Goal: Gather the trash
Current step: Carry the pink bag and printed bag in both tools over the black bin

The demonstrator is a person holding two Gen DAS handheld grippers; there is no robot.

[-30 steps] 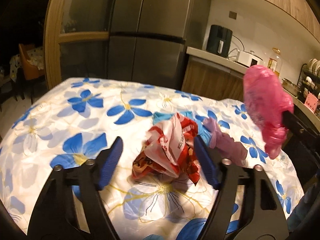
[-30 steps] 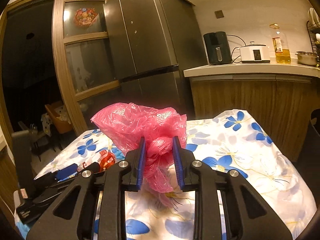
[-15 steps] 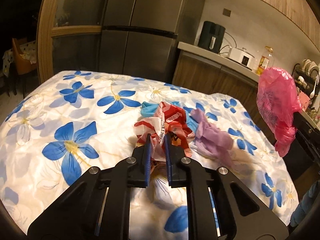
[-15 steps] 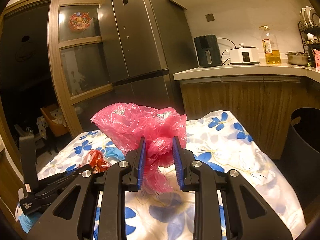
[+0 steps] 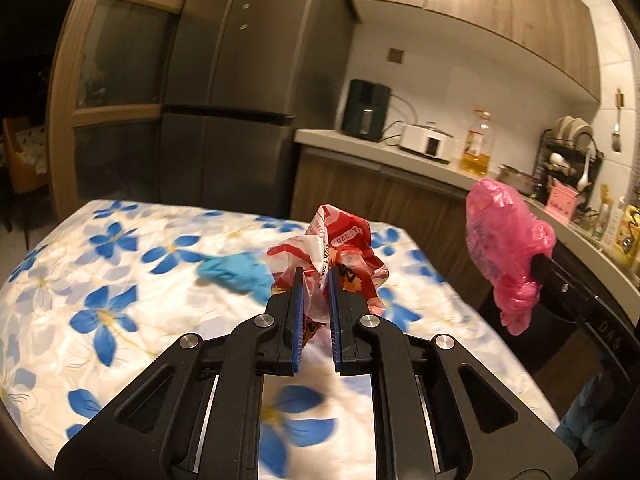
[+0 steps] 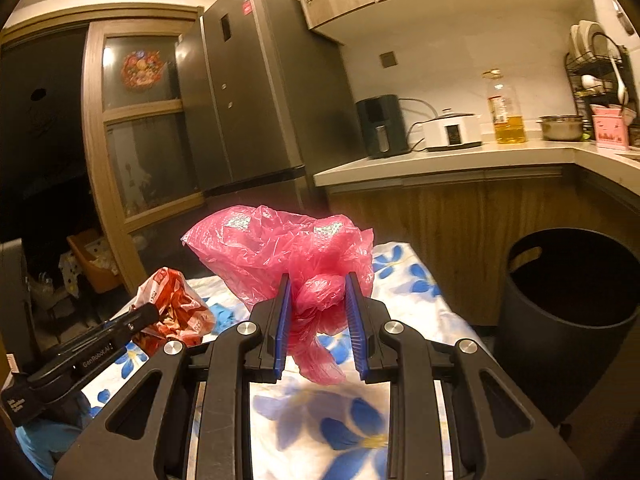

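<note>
My left gripper (image 5: 316, 280) is shut on a crumpled red and white wrapper (image 5: 340, 248) and holds it above the flowered table (image 5: 120, 280). The wrapper also shows in the right wrist view (image 6: 176, 308). My right gripper (image 6: 318, 288) is shut on a knotted pink plastic bag (image 6: 288, 244), held in the air over the table's right side. The pink bag shows at the right of the left wrist view (image 5: 504, 236). A blue glove (image 5: 236, 272) lies on the table behind the wrapper.
A dark round bin (image 6: 568, 304) stands on the floor right of the table, its mouth open. A wooden counter (image 6: 460, 160) with appliances runs behind it. A grey fridge (image 5: 232, 92) stands beyond the table's far edge.
My left gripper closed on the red and white wrapper and lifted it off the table. My right gripper carried the pink bag to the right, bringing the dark bin into view.
</note>
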